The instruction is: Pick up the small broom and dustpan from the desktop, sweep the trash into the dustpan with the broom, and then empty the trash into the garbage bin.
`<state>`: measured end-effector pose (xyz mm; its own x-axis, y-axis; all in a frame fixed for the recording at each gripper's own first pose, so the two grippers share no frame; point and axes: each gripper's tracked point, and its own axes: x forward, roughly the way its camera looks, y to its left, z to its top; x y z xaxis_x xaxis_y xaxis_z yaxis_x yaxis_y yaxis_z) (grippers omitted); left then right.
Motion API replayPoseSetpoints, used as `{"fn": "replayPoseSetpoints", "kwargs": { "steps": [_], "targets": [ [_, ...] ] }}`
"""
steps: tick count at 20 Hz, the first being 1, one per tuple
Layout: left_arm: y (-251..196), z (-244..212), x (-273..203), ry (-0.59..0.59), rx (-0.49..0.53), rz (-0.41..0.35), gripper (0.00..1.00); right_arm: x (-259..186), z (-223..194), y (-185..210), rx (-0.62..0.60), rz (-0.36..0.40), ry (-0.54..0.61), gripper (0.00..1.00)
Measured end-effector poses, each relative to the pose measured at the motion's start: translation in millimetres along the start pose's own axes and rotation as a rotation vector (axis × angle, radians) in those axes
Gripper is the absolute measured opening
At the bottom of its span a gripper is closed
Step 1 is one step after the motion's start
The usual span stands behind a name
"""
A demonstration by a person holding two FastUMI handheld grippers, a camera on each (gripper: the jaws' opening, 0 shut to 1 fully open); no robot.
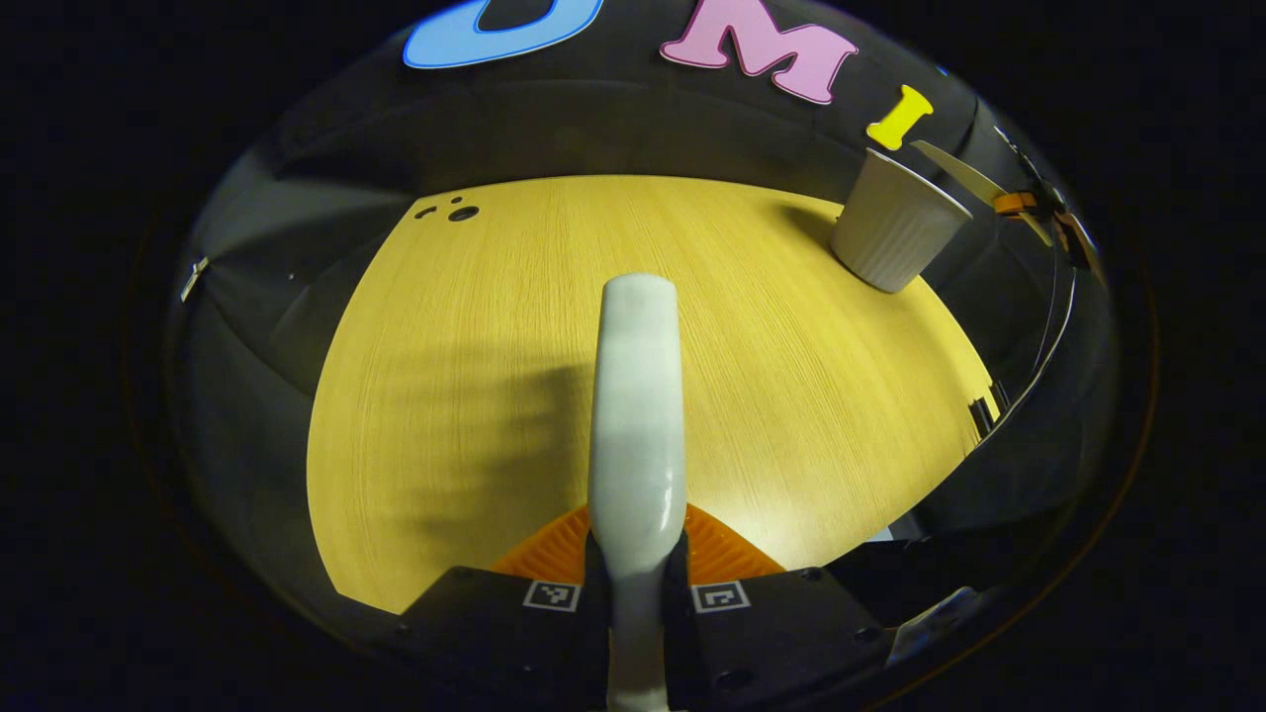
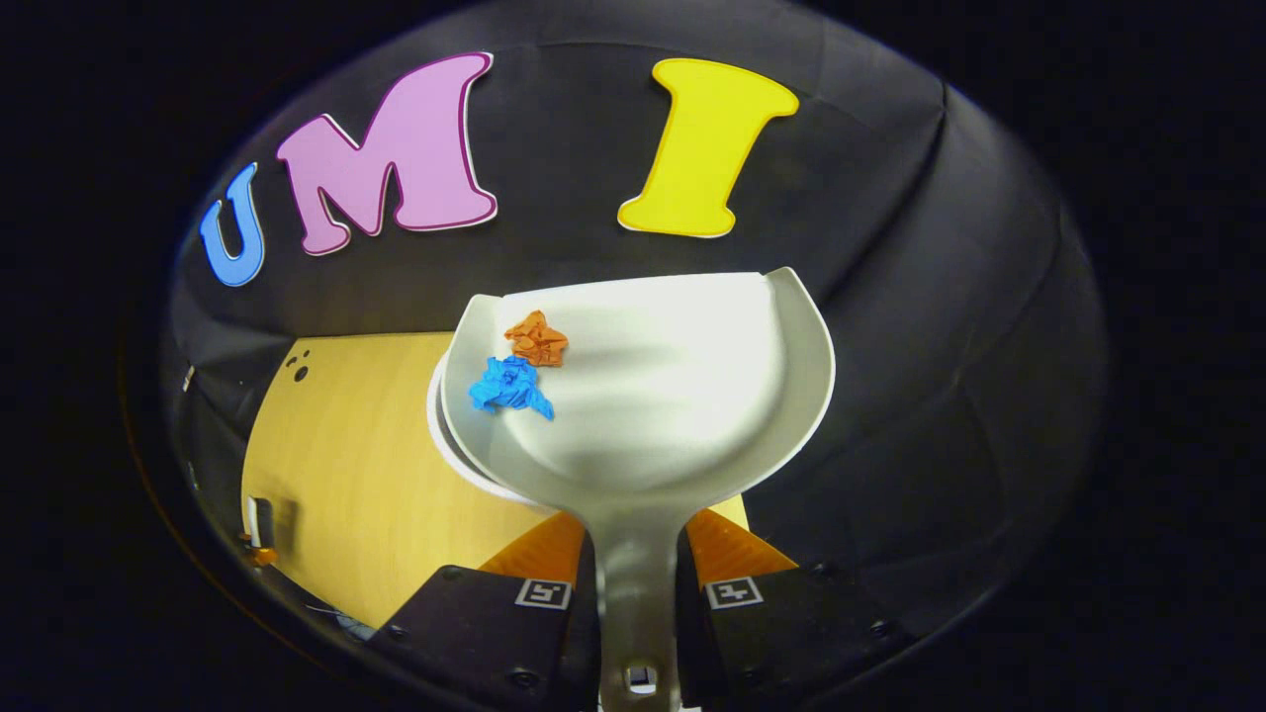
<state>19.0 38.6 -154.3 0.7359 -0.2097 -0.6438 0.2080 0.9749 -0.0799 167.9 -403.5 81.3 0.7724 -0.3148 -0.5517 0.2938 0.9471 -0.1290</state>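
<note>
My left gripper (image 1: 636, 554) is shut on the small broom's white handle (image 1: 638, 396), which juts forward above the wooden desktop (image 1: 445, 396). The white ribbed garbage bin (image 1: 895, 232) stands at the table's far right corner in the left gripper view. My right gripper (image 2: 633, 554) is shut on the handle of the white dustpan (image 2: 673, 396). The pan hangs over the bin's rim (image 2: 442, 435), which peeks out under its left side. An orange paper scrap (image 2: 537, 339) and a blue one (image 2: 509, 386) lie in the pan's left part, near its front lip.
The booth's black cloth wall closes in the table on the back and sides. Small dark holes (image 1: 457, 211) mark the desktop's far left corner. The dustpan's edge (image 1: 954, 170) and the other gripper's parts (image 1: 1024, 203) show just beyond the bin.
</note>
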Motion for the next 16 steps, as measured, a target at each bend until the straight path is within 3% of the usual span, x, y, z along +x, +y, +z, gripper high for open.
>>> {"fn": "replayPoseSetpoints", "kwargs": {
  "steps": [5, 8, 9, 12, 13, 16],
  "targets": [
    [0.3, 6.1, -3.3, -0.006, 0.015, 0.02, 0.27, 23.7, 4.9, -11.2, -0.177, -0.123, 0.0, 0.35],
    [-1.3, 6.8, -5.9, -0.011, -0.009, 0.013, 0.28, 31.5, 4.8, -20.6, -0.402, -0.229, -0.013, 0.35],
    [1.1, 5.9, -5.2, -0.009, -0.005, 0.02, 0.28, 31.1, 3.7, -21.6, -0.482, -0.257, -0.019, 0.39],
    [1.6, -1.4, -3.5, 0.005, -0.017, 0.023, 0.25, 24.1, 13.6, -23.5, -0.693, -0.334, -0.034, 0.3],
    [-1.0, -1.9, -3.8, 0.005, -0.031, 0.012, 0.29, 23.8, 17.9, -20.7, -0.759, -0.354, -0.037, 0.35],
    [-1.4, -8.1, -2.9, 0.007, -0.032, 0.011, 0.26, 19.3, 36.0, -18.6, -0.945, -0.406, -0.034, 0.35]
  ]
}}
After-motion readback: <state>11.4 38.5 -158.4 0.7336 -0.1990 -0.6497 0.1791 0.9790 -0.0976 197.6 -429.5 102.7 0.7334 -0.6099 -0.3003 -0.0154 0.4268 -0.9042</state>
